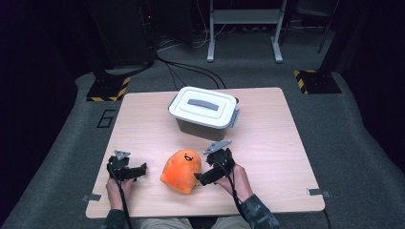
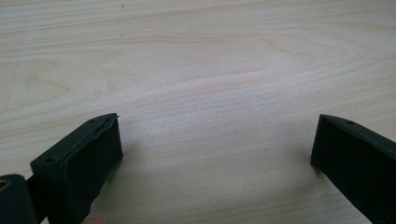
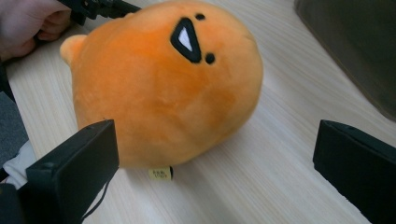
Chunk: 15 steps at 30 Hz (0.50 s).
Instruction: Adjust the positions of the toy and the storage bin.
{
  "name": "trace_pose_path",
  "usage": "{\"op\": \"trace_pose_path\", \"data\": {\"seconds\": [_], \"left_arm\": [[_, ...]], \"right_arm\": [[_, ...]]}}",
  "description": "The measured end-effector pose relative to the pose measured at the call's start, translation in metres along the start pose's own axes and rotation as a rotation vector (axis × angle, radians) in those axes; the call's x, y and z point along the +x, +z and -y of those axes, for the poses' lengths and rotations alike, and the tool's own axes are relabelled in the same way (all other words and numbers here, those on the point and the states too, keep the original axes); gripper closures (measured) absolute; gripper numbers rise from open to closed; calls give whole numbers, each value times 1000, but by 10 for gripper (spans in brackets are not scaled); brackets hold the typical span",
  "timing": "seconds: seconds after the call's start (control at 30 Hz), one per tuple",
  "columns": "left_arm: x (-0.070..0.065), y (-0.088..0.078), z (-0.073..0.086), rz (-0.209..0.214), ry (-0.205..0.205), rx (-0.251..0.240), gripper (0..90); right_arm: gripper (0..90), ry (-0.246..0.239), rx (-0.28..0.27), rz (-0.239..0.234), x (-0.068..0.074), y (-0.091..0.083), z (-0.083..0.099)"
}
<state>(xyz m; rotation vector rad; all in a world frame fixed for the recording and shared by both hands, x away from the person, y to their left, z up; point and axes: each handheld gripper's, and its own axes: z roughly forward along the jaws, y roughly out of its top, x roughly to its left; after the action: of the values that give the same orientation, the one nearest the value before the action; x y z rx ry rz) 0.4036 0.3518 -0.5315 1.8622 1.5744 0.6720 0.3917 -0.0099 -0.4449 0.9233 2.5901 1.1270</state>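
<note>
High view: a pale wood table is set on grey carpet in a dark room, with cables and a metal stand on the floor behind it. A lidded bin, white on top with a grey handle, is placed at the far middle of the table. An orange plush with a smiling face is seen near the front edge, in front of the bin and apart from it. The left gripper is held low over the table to the left of the plush, its jaws pointed toward it without touching. The right gripper is held just beside the right flank of the plush; contact cannot be told. Left gripper view: the left gripper is seen with jaws spread wide, with bare wood grain between them. Right gripper view: the right gripper is likewise spread wide, nothing being gripped; the plush lies on the table just ahead, partly between the jaw tips, with a small yellow tag at its base. The other hand is seen at upper left, and a dark wall of the bin at upper right.
</note>
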Motion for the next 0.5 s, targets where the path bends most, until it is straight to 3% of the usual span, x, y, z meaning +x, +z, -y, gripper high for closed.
{"op": "trace_pose_path", "data": {"seconds": [0.13,0.3,0.43,0.5], "left_arm": [[0,0,0,0,0,0,15],[0,0,0,0,0,0,15],[0,0,0,0,0,0,15],[0,0,0,0,0,0,15]], "right_arm": [[36,-13,8,-21,6,13,-7],[142,-15,17,-45,13,24,-9],[262,16,22,-72,13,30,-6],[371,25,27,-80,12,31,-4]]}}
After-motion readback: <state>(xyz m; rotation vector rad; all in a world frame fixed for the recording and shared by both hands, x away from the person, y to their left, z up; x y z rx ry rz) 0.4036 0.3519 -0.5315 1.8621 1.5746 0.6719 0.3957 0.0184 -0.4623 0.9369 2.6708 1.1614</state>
